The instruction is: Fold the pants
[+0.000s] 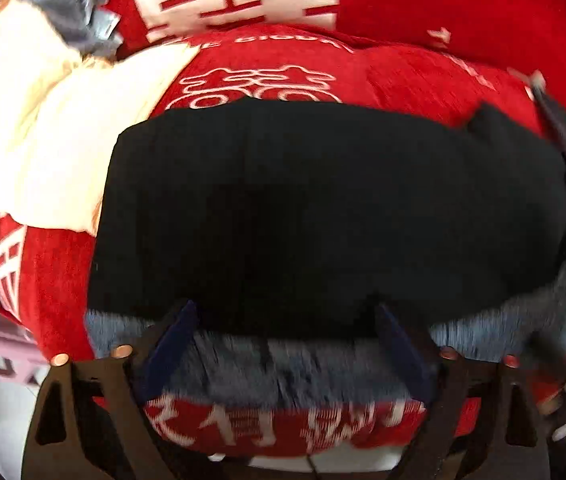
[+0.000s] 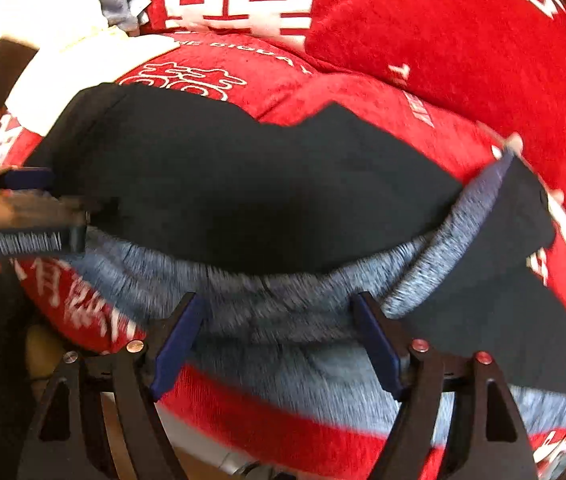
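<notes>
One pair of pants (image 1: 323, 208) lies folded on a red cover (image 1: 423, 76), with two grippers over its near edge. The pants are black outside, matte and smooth, and their lining (image 1: 303, 368) is a fuzzy grey-blue pile that shows as a band along the near edge; motion blur smears that pile in both views. In the left wrist view the folded pants form a broad, rounded block with a fairly straight far edge. In the right wrist view the far edge is stepped, and on the right a black flap (image 2: 503, 300) turns back to bare a strip of lining. The cover is plush red cloth with white printed characters and line patterns, and it bulges like padded cushions. At the far left lies one cream cloth (image 1: 31, 128), smooth and pale, with a crumpled grey-blue cloth (image 1: 79, 12) beyond it. The left gripper (image 1: 287, 340) has its jaws spread wide, the blue pads standing clear over the lining and gripping nothing. The right gripper (image 2: 279, 328) is likewise released, its two blue pads apart above the lining band, not pinching it.
</notes>
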Tool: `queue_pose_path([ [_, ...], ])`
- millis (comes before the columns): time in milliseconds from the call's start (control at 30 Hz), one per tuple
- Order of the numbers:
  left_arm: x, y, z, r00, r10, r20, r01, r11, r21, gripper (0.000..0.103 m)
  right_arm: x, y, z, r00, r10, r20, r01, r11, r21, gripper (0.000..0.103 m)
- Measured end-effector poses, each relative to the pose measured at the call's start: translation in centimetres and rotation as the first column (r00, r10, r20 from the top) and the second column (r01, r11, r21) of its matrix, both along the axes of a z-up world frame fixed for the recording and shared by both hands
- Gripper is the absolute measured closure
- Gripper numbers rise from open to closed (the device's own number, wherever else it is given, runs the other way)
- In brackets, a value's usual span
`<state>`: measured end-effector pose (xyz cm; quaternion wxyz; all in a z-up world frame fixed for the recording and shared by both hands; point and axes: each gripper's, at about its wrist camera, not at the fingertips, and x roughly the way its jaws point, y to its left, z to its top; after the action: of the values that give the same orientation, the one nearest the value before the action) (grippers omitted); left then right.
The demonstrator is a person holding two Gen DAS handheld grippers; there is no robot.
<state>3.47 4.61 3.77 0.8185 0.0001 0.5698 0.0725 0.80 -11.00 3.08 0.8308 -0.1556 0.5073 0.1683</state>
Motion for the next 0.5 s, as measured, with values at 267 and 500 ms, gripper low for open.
queue_pose_path([
  [267,3.2,-1.8,3.6,1.000,-0.003,0.024,0.005,0.996,-0.090,0.005,8.2,-8.6,6.5,0.952,-0.292,0.095,0.280,0.952,0.124,0.018],
  [500,10.6,-6.6,2.5,0.999,-0.035,-0.020,0.034,0.999,-0.032,0.005,21.4,-14.3,3.5,0.824,-0.565,-0.041,0.561,0.824,-0.086,0.018],
])
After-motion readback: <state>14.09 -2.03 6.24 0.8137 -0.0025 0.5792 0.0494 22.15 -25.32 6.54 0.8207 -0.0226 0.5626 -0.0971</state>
